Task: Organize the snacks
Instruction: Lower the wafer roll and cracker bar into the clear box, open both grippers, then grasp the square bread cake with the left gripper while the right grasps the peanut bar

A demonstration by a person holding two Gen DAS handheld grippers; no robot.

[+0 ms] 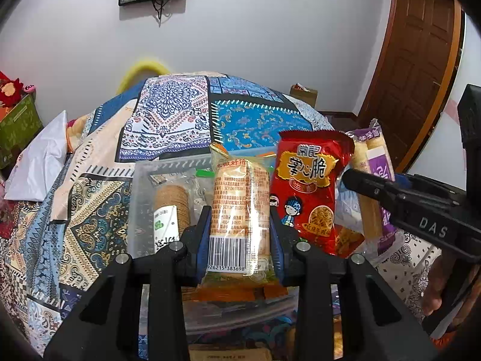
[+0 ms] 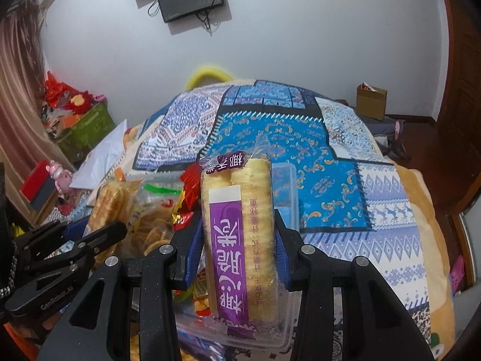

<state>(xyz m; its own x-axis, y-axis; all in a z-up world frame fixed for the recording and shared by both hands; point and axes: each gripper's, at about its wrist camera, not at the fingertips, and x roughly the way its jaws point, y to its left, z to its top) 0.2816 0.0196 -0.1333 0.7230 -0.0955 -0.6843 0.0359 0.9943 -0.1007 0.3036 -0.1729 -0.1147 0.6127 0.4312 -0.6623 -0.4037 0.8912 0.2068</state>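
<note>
My left gripper (image 1: 239, 222) is shut on a clear orange-edged pack of round crackers (image 1: 240, 204) with a barcode, held upright over a clear plastic box (image 1: 141, 198). A brown biscuit roll (image 1: 173, 207) lies in that box. A red snack bag (image 1: 306, 189) stands just right of the held pack. My right gripper (image 2: 237, 234) is shut on a purple-labelled pack of yellow wafer rolls (image 2: 240, 234), held upright over a second clear box (image 2: 288, 186). The right gripper also shows in the left wrist view (image 1: 390, 192), holding that purple pack (image 1: 378, 177).
Everything sits on a bed with a blue patchwork quilt (image 2: 330, 162). A white pillow (image 1: 39, 162) and green box (image 1: 15, 126) lie left. A cardboard box (image 2: 371, 100) stands on the floor by a wooden door (image 1: 415, 69). Loose snack bags (image 2: 144, 207) pile left of the right gripper.
</note>
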